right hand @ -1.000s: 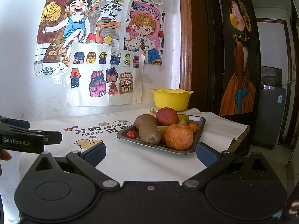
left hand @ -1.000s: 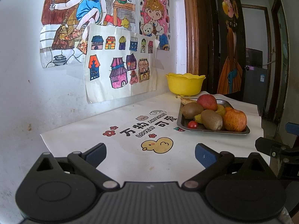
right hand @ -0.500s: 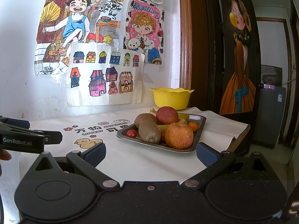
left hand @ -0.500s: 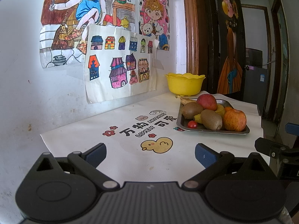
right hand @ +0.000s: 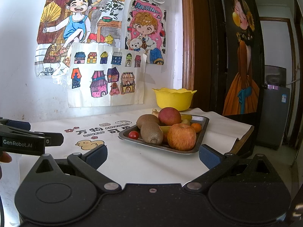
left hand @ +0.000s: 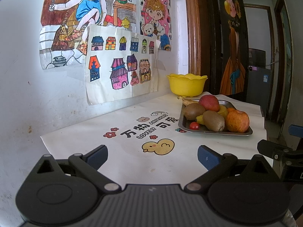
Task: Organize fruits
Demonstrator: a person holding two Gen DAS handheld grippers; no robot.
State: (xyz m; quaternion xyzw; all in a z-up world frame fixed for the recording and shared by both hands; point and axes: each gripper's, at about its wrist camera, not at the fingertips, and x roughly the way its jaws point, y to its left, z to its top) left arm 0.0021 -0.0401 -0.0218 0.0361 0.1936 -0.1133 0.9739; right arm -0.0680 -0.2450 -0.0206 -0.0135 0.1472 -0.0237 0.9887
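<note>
A metal tray on the table holds two apples, two kiwis, bananas, a cherry tomato and a small orange. The tray also shows in the left wrist view. A yellow scalloped bowl stands behind it by the wall. My right gripper is open and empty, just short of the tray's near edge. My left gripper is open and empty over the printed cloth, left of the tray.
A white cloth with a duck print covers the table. Drawings hang on the wall at the back. The table's right edge drops off beside a dark door. The left gripper's body shows at the right view's left edge.
</note>
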